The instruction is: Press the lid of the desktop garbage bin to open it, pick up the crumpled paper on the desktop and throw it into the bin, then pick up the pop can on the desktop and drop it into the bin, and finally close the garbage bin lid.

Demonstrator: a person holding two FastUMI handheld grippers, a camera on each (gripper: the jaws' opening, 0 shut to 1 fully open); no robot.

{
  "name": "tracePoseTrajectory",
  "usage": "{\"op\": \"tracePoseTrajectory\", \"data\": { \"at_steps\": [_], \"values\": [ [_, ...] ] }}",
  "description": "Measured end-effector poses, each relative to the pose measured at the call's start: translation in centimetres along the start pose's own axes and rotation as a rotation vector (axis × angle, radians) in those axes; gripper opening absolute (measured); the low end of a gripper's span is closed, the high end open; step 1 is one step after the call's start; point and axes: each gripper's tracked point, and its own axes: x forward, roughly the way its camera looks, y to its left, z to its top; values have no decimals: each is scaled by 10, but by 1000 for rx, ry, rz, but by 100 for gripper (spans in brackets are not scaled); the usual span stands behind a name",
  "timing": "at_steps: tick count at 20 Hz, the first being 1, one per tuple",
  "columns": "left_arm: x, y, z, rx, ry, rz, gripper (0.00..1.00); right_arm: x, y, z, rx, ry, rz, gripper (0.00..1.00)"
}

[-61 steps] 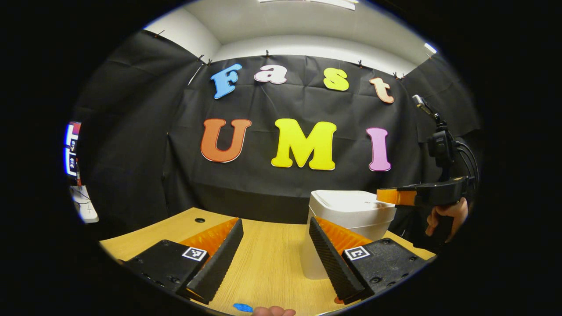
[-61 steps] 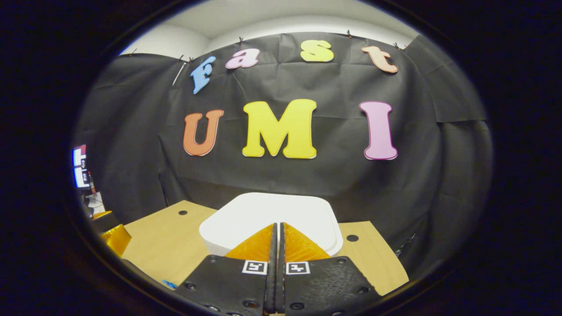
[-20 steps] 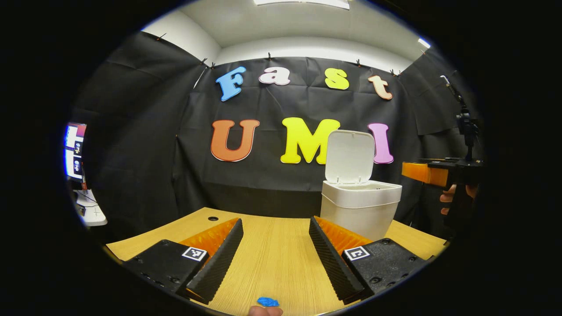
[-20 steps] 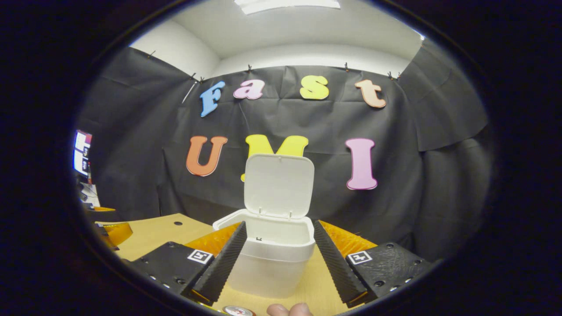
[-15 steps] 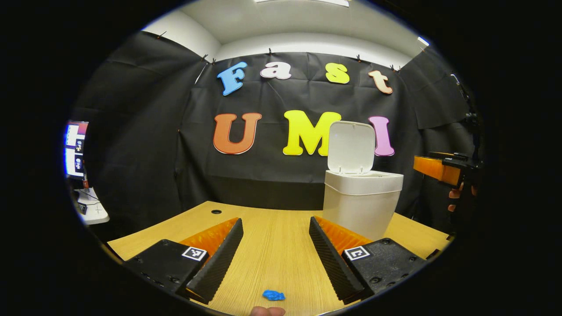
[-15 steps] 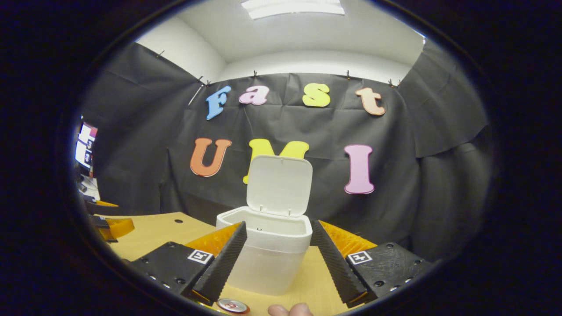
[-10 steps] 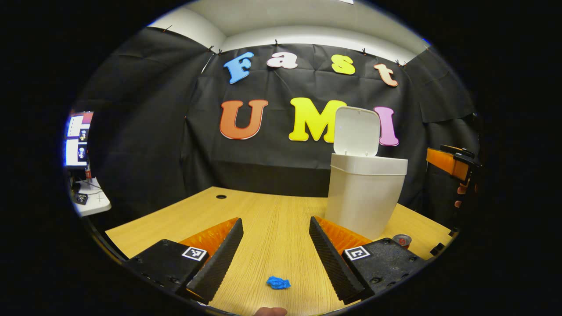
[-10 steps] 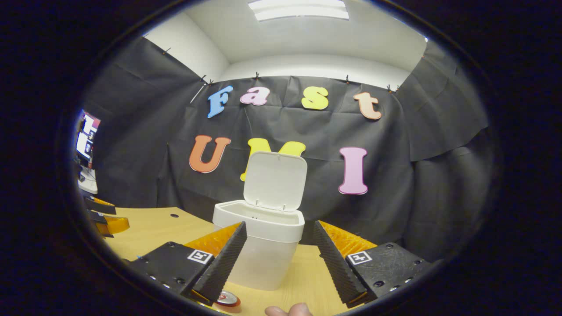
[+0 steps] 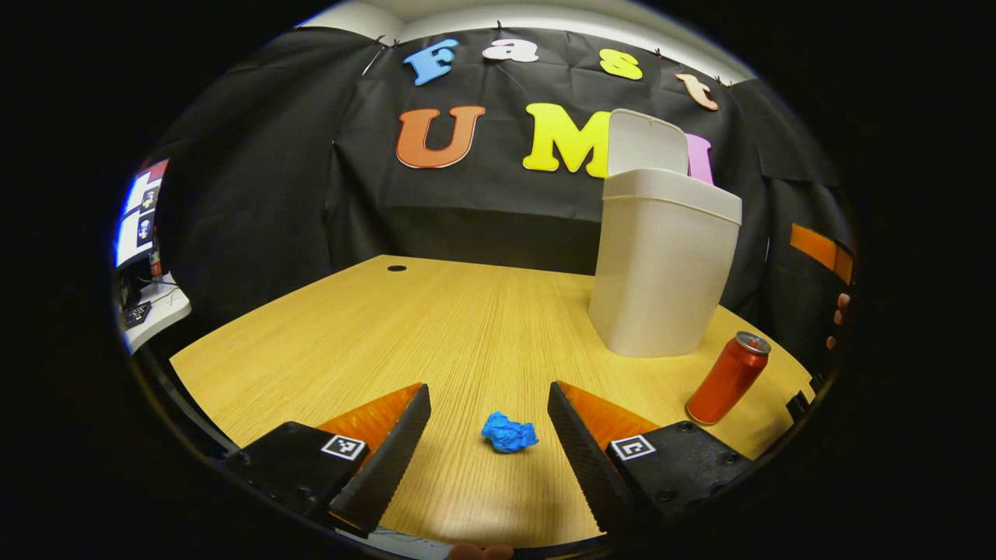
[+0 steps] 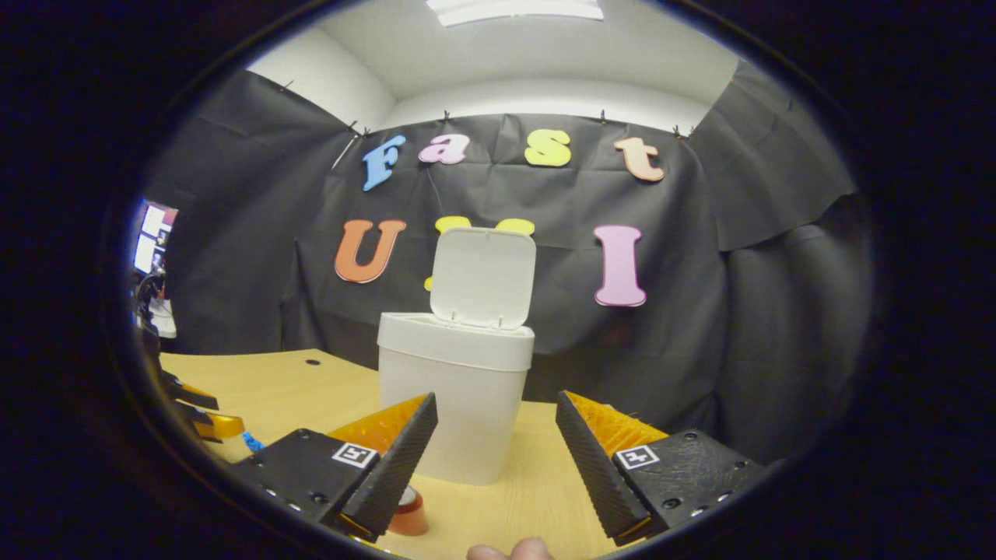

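Both grippers lowered since before, left gripper (image 9: 489, 424) spread wide around crumpled paper (image 9: 509, 432) untouched, right gripper (image 10: 496, 445) released before open-lidded garbage bin (image 10: 455, 393), pop can (image 10: 408, 511) half hidden.

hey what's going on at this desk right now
A person holds a gripper in each hand over a wooden desk. The white bin stands with its lid up. The left gripper, open, is lined up on the blue crumpled paper. The red pop can stands beside the bin; the right gripper is open, holding nothing.

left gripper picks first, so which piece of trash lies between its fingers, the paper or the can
The blue crumpled paper. It lies on the desk between the open left gripper fingers; the red pop can stands upright off to the right, beside the bin.
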Motion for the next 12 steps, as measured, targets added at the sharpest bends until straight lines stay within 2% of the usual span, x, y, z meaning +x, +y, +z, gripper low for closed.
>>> {"op": "tracePoseTrajectory", "data": {
  "at_steps": [4,5,10,11,12],
  "values": [
    [11,3,-25,54,78,20,98,0,-5,-26,0,55,2,95],
    [14,2,-27,52,91,14,99,-1,-6,-31,4,62,2,97],
    [22,-3,-40,29,136,0,97,-11,-6,-57,32,105,20,95],
    [24,-5,-42,33,145,-8,95,-13,-8,-59,32,108,14,98],
    [25,-6,-43,39,151,-11,94,-15,-10,-62,33,110,9,95]
  ]
}}
